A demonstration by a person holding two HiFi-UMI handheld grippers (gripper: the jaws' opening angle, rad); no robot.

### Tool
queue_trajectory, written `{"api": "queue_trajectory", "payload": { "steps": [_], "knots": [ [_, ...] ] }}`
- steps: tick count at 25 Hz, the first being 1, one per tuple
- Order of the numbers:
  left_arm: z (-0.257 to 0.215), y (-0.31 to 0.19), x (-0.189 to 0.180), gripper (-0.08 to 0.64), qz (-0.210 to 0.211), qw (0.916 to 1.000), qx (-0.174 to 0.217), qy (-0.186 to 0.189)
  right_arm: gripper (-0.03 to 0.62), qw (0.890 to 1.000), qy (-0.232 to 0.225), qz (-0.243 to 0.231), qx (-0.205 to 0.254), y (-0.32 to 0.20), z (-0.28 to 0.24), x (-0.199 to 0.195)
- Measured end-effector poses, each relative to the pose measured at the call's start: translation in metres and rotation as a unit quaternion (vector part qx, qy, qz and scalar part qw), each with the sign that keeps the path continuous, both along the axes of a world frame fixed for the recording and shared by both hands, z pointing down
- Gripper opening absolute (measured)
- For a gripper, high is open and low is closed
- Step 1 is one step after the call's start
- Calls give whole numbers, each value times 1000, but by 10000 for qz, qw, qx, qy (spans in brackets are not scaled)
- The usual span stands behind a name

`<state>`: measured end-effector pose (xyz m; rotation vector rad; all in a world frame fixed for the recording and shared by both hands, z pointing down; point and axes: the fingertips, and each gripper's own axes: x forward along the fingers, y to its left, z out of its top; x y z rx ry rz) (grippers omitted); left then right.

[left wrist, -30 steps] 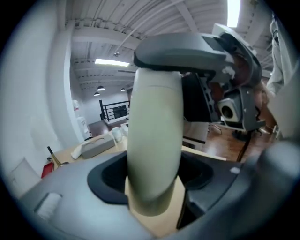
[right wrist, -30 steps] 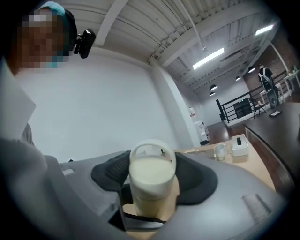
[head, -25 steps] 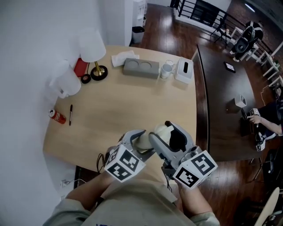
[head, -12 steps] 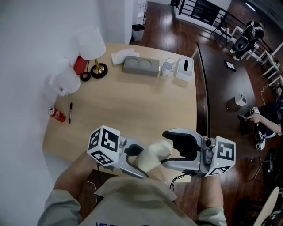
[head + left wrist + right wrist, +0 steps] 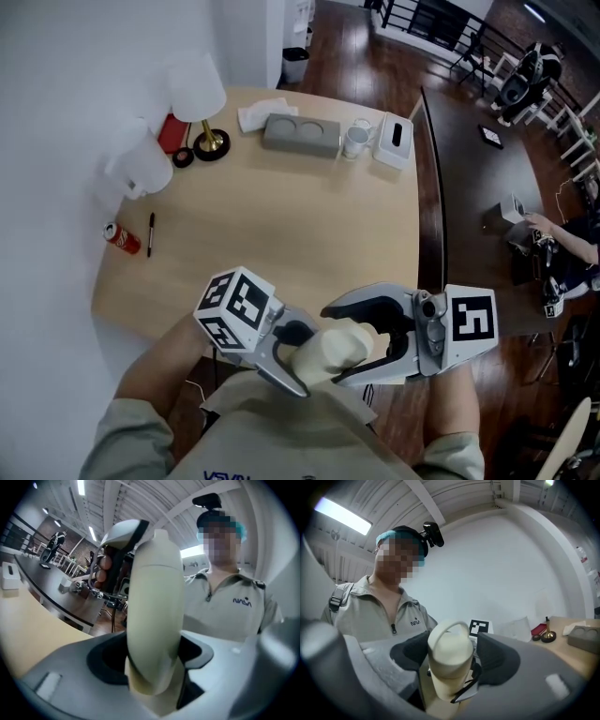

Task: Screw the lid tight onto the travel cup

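1. Cream in colour, the travel cup (image 5: 333,349) is held in the air just off the near edge of the tabletop (image 5: 281,225). It lies about level in front of the person's chest, between the two grippers.
2. The cup's body is pinched by the left gripper (image 5: 154,660), whose dark pads are pressed against it on both sides.
3. The lid (image 5: 450,644), topped by a loop handle, is pointed into the right gripper (image 5: 452,663). Its jaws have just been opening and are spread wide, with the lid end between them and a slim gap at one pad.
4. Much of the left gripper view is filled by the cup, so the right gripper is seen there only in part, behind it.
5. The near edge of the tabletop is partly covered in the head view by both grippers and by the person's sleeves (image 5: 141,441).
6. A lamp (image 5: 197,94) with a white shade and a brass foot is set at the far left corner, beside a red object (image 5: 172,133). A second white shade (image 5: 141,169) is seen near it at the left edge.
7. A soda can (image 5: 122,240) and a pen (image 5: 150,234) are laid side by side at the left edge, well apart from the cup.
8. Along the far edge are ranged crumpled paper (image 5: 255,117), a grey tray (image 5: 300,134) with two round recesses, a glass mug (image 5: 356,141) and a white tissue box (image 5: 394,145).
9. A dark table (image 5: 478,216) is placed against the right edge, and another person's arm (image 5: 562,242) is seen at its far side.
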<state>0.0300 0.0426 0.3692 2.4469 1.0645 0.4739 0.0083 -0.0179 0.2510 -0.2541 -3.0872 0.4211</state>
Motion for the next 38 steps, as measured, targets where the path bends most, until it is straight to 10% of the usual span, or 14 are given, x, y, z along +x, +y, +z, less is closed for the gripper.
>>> {"api": "queue_trajectory", "payload": {
  "steps": [8, 17, 21, 27, 32, 38],
  "knots": [
    [15, -38, 9, 318, -1134, 9920, 494, -261, 288, 9949, 250, 982, 15, -32, 10, 7],
    [31, -84, 18, 315, -2573, 9509, 1613, -597, 250, 9750, 557, 2135, 258, -58, 24, 19],
    [40, -101, 22, 314, -3195, 9216, 2055, -798, 244, 9655, 748, 2456, 441, -63, 29, 16],
    [54, -140, 13, 314, -4376, 8543, 2586, -1088, 215, 9406, 983, 3157, 774, -75, 42, 17],
    [65, -154, 11, 314, -4671, 8407, 2581, -917, 215, 9363, 997, 3265, 828, -82, 48, 17],
    [92, -186, 10, 314, -5270, 8055, 2680, -407, 216, 9222, 467, 3824, 343, -94, 42, 47]
  ]
}}
